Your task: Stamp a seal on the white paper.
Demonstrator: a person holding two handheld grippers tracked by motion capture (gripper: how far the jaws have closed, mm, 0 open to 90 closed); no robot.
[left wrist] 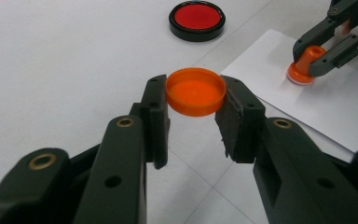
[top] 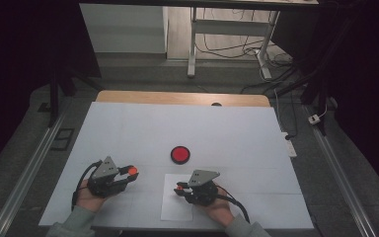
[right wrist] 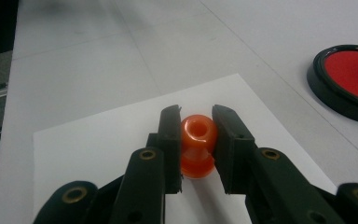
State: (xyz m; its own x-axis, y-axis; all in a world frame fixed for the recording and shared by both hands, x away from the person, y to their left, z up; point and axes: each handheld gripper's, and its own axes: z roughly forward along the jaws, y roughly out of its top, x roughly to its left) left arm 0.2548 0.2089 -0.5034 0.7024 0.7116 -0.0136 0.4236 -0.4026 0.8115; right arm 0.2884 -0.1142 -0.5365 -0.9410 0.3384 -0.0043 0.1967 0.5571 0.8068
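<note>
Fingers of the left gripper (left wrist: 196, 114) are clamped on an orange cap (left wrist: 196, 91), held off the surface (top: 143, 128) with its hollow side facing the gripper's camera and its flat axis lying roughly level; the right gripper (right wrist: 196, 140) is closed on an orange stamp (right wrist: 198, 144), standing upright on a white sheet of paper (right wrist: 98, 140), long axis vertical, wide base touching the paper, knob upward; a round red pad in a black tray (top: 180, 154) lies just beyond the paper.
</note>
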